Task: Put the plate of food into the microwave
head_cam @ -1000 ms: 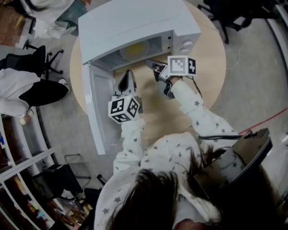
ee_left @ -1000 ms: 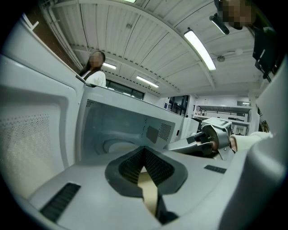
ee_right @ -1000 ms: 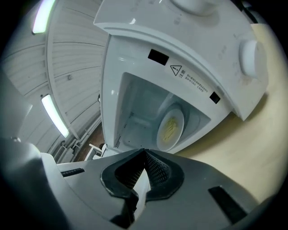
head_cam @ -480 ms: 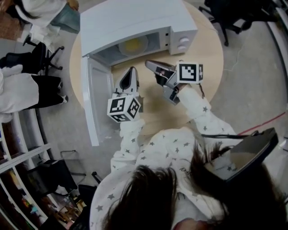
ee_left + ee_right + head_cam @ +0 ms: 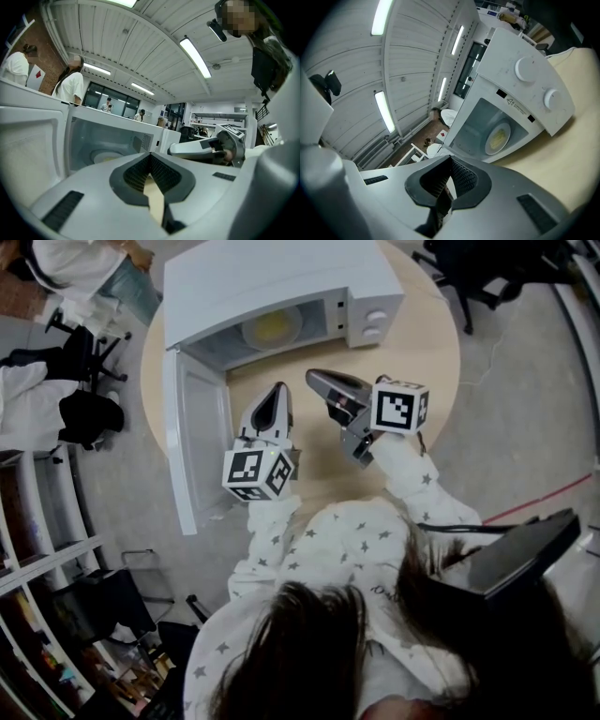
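The white microwave (image 5: pixel 281 277) stands on a round wooden table (image 5: pixel 422 352) with its door (image 5: pixel 187 446) swung wide to the left. Inside it sits the plate of yellow food (image 5: pixel 272 329), also seen in the left gripper view (image 5: pixel 105 157) and the right gripper view (image 5: pixel 498 137). My left gripper (image 5: pixel 277 395) hovers over the table in front of the opening, shut and empty (image 5: pixel 151 157). My right gripper (image 5: pixel 314 379) is beside it to the right, jaws together with nothing between them (image 5: pixel 451 161). Neither gripper touches the plate or the microwave.
The microwave's two knobs (image 5: pixel 534 82) face the right gripper. Office chairs (image 5: pixel 84 413) and shelving (image 5: pixel 37 559) stand left of the table, with a person (image 5: pixel 84 263) at the top left. A red cable (image 5: pixel 544 493) runs over the floor on the right.
Both grippers have drawn back from the microwave opening toward my body, the right one also moving right. The plate stays inside. The person at the top left has moved.
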Available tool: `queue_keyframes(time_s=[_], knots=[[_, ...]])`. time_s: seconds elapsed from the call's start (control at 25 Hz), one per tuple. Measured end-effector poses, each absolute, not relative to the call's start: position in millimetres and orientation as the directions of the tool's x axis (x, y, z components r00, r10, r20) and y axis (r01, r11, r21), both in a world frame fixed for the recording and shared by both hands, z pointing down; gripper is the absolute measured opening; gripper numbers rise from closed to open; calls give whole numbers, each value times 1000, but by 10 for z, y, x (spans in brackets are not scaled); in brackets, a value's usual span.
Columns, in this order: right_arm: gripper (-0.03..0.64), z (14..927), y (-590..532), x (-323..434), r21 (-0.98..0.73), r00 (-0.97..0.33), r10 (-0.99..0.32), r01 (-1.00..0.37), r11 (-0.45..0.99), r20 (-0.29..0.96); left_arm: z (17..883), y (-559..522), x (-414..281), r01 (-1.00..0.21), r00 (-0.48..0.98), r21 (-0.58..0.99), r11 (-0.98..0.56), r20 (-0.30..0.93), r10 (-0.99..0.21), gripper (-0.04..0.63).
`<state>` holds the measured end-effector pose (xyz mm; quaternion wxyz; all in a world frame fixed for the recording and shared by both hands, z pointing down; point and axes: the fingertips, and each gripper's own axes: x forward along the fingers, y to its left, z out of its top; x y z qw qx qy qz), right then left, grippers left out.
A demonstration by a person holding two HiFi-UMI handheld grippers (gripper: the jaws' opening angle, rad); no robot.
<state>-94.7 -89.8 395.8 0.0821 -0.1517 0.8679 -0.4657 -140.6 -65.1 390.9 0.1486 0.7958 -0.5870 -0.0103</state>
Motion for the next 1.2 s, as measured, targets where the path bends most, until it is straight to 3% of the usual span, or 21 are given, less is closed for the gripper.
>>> queue_keyframes(time_s=[0.28,1.2], knots=[[8,3906,-845,-926,-866,-934,-349,-114,487,-73,3892,-600,-1360,-932,312,243,-270,155,-937,2],[8,3921,-769,-886,-869,-946,-318,-111,482,-56,3951,-521,-1316,-937,282,256,-240,144,-949,2]])
